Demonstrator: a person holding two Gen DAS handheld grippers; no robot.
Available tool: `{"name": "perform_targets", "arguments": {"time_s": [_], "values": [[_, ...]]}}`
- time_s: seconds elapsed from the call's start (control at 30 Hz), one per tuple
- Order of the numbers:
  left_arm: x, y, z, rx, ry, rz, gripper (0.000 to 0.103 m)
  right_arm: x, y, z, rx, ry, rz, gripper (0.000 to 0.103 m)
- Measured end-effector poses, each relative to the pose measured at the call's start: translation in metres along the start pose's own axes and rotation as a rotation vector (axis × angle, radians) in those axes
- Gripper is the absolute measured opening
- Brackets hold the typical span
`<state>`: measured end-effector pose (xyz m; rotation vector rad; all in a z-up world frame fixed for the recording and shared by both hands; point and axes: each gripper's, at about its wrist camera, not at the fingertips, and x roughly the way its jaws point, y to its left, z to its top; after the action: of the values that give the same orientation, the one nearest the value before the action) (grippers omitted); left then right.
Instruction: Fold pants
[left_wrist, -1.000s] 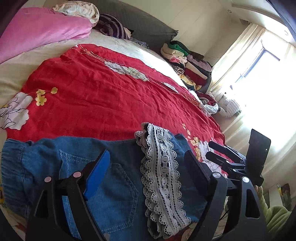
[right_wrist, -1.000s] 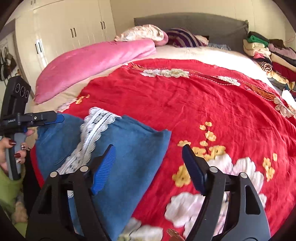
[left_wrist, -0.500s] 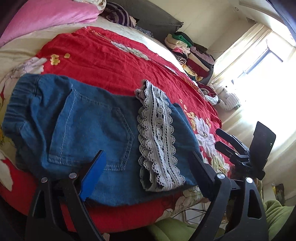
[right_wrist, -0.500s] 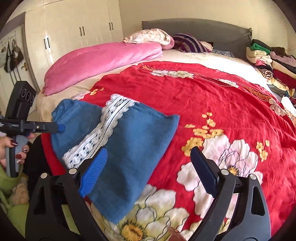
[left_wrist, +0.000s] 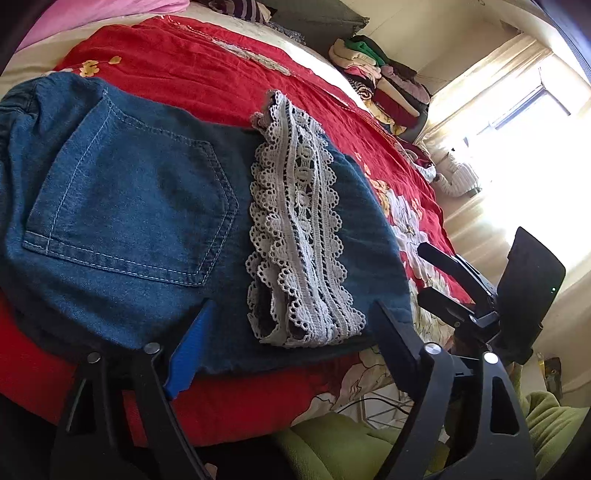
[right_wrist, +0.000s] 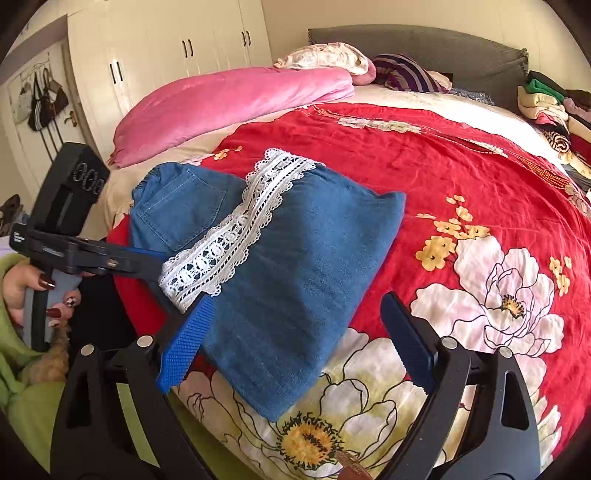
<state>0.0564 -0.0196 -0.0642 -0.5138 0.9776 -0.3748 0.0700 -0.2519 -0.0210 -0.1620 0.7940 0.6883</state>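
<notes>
The blue denim pants (left_wrist: 140, 206) lie folded on the red floral bedspread (left_wrist: 207, 74) near the bed's front edge, back pocket up, with a white lace trim (left_wrist: 299, 236) folded across the top. They also show in the right wrist view (right_wrist: 295, 266). My left gripper (left_wrist: 291, 354) is open and empty just in front of the pants' near edge. My right gripper (right_wrist: 295, 332) is open and empty at the folded end. Each gripper shows in the other's view: the right (left_wrist: 461, 288), the left (right_wrist: 74, 251).
A pink duvet (right_wrist: 236, 99) and pillows lie at the head of the bed. A stack of folded clothes (left_wrist: 384, 81) sits at the far right of the bed. White wardrobes (right_wrist: 166, 51) stand to the left, and a bright window (left_wrist: 524, 122) to the right.
Both grippers have drawn back toward the bed's front edge, away from the pants. The folded pants lie as before and now show whole in both views.
</notes>
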Motion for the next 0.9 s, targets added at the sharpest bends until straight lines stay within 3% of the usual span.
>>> {"name": "perform_targets", "arguments": {"time_s": [0.03, 0.07, 0.1, 0.13, 0.2, 0.37, 0.47, 0.63, 0.73, 0.8, 0.9], "values": [[0.003, 0.000, 0.001, -0.003, 0.003, 0.003, 0.077, 0.001, 0.000, -0.001, 0.003, 0.003, 0.003, 0.085], [0.007, -0.001, 0.001, -0.005, 0.001, 0.010, 0.069, 0.001, -0.001, -0.002, 0.005, 0.005, 0.004, 0.085], [0.009, -0.001, 0.001, -0.004, -0.001, 0.022, 0.056, 0.003, -0.001, -0.003, 0.007, 0.009, 0.006, 0.085], [0.011, -0.002, 0.001, 0.003, -0.002, 0.031, 0.049, 0.004, 0.000, -0.003, 0.009, 0.013, 0.008, 0.085], [0.013, -0.001, 0.001, 0.005, -0.003, 0.025, 0.017, 0.008, 0.002, -0.005, 0.006, 0.023, 0.011, 0.085], [-0.005, -0.011, -0.005, 0.044, -0.019, 0.014, 0.016, 0.008, 0.009, -0.003, -0.009, 0.019, 0.016, 0.085], [-0.019, -0.023, -0.010, 0.117, -0.037, 0.074, 0.016, 0.002, 0.017, 0.002, -0.035, 0.000, 0.033, 0.085], [-0.008, -0.009, -0.005, 0.083, -0.024, 0.102, 0.020, 0.010, 0.029, 0.004, -0.065, 0.015, 0.045, 0.085], [-0.010, -0.007, -0.003, 0.085, -0.031, 0.107, 0.024, 0.017, 0.036, 0.000, -0.091, 0.031, 0.038, 0.078], [-0.010, -0.006, -0.002, 0.086, -0.032, 0.117, 0.031, 0.027, 0.036, -0.005, -0.114, 0.082, 0.018, 0.063], [-0.006, -0.007, -0.004, 0.083, -0.020, 0.116, 0.035, 0.042, 0.033, -0.016, -0.151, 0.160, -0.044, 0.056]]}}
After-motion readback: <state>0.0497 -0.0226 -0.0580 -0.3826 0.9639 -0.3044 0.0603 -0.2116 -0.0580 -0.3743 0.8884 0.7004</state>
